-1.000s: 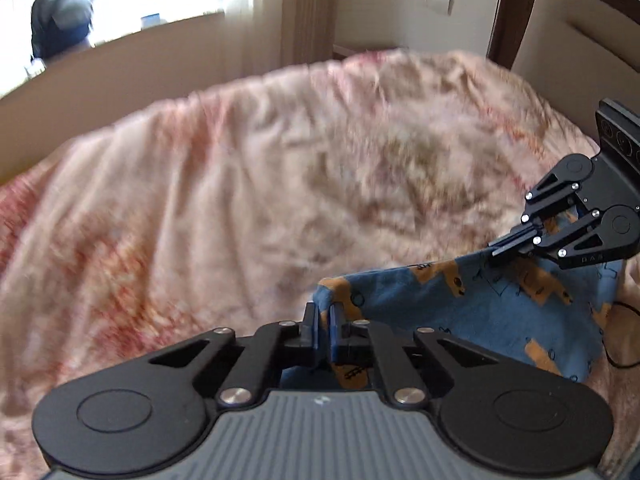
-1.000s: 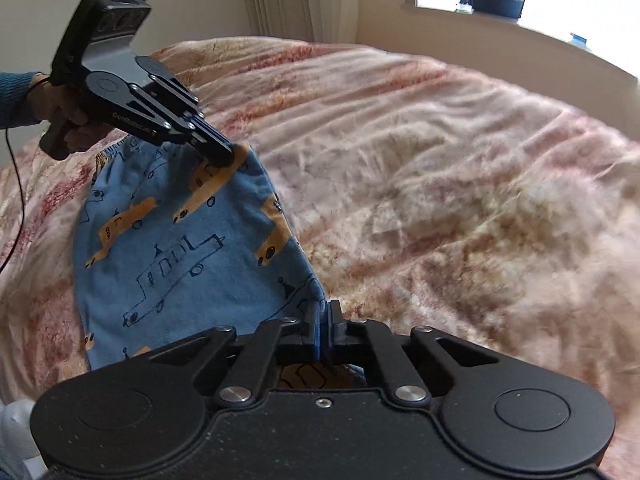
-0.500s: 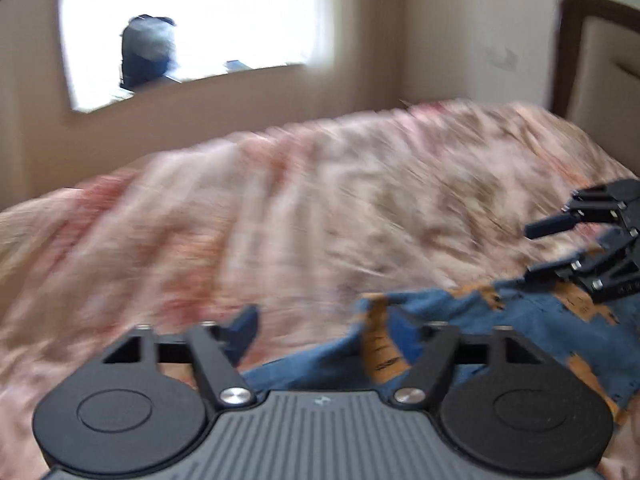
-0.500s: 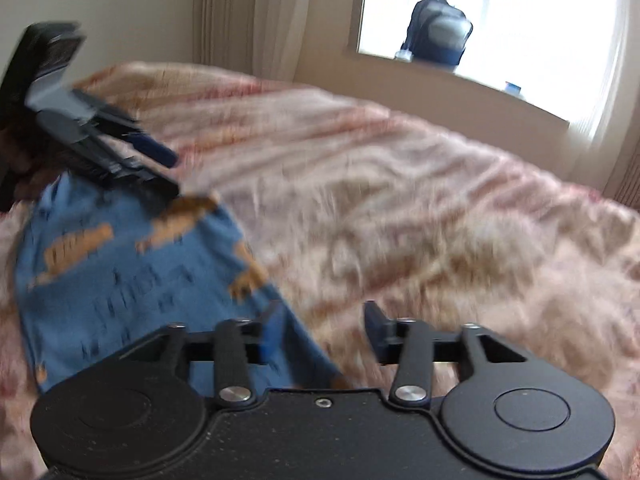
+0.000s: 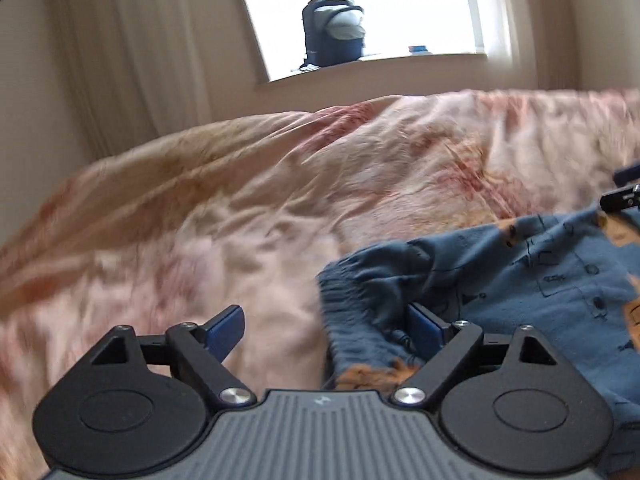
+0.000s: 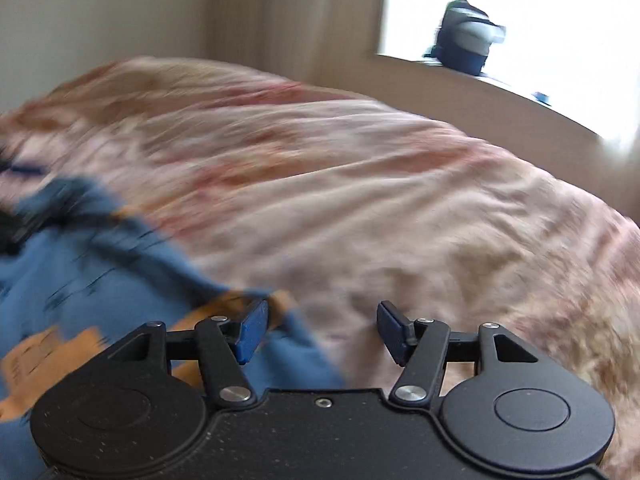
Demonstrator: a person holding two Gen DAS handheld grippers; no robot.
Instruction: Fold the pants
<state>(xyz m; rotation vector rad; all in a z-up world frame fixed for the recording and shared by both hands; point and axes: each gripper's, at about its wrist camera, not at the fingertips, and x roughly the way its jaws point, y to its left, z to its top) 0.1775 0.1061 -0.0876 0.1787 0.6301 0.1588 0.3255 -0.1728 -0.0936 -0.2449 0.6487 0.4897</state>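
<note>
Blue pants (image 5: pixel 520 280) with orange bus prints lie on the bed, with the gathered waistband (image 5: pixel 352 304) at their left end. My left gripper (image 5: pixel 326 330) is open, its jaws wide apart, with the waistband lying loose between them. My right gripper (image 6: pixel 322 330) is open just over the pants' edge (image 6: pixel 100 292), holding nothing. The right gripper's fingers (image 5: pixel 622 192) show at the right edge of the left wrist view. The left gripper is a dark blur at the left edge of the right wrist view.
A pink and tan patterned bedspread (image 5: pixel 280 200) covers the bed (image 6: pixel 400 200). A dark backpack (image 5: pixel 334 32) sits on the windowsill beyond it, also in the right wrist view (image 6: pixel 466 36). Curtains (image 5: pixel 120 60) hang at the wall.
Both grippers were shut on the pants a second ago and have opened, letting the cloth drop onto the bed. Both have swung to face the window.
</note>
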